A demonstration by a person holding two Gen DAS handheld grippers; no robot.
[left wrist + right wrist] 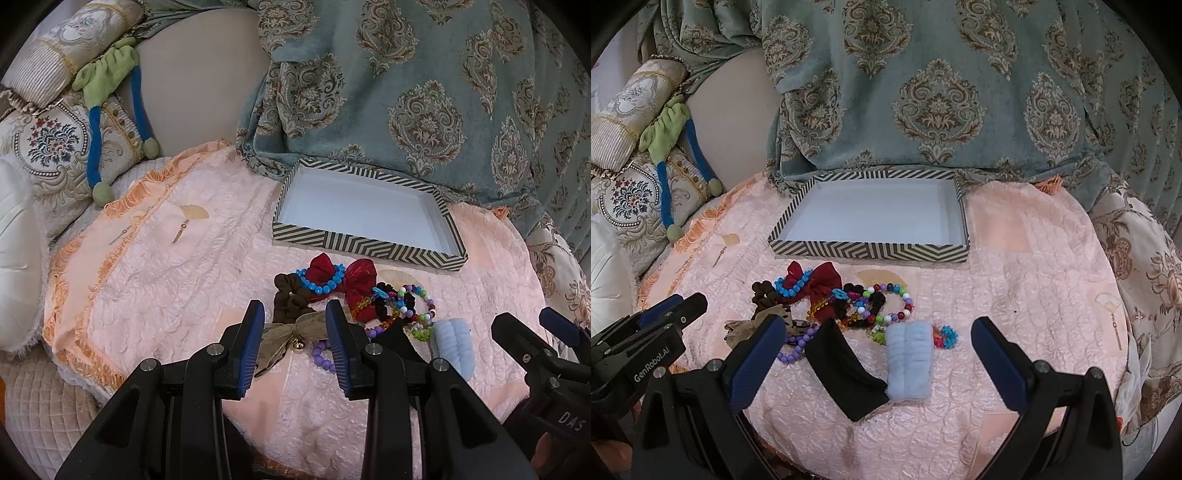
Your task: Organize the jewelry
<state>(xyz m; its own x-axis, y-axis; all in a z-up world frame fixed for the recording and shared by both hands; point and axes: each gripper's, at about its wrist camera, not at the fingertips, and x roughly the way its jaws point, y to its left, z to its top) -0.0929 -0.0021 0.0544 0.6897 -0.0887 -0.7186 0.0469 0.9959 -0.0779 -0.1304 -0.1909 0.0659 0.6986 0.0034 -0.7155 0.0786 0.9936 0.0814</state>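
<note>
Start of sorting: jewelry pile [849, 306] lies just before the empty striped box [798, 247]. Left gripper [295, 328], fingers apart, straddles the beige bow [291, 332]; right gripper [879, 347] hovers agape. Next: close, lift, carry boxward.

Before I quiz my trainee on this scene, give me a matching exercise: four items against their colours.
Items:
1. hair bow
2. fuzzy scrunchie
3. striped box
4. bead bracelet beside the black band

Colours:
A. light blue
B. purple
C. dark red
D. black and cream outside, white inside

Pairs: 1-C, 2-A, 3-D, 4-B
</note>
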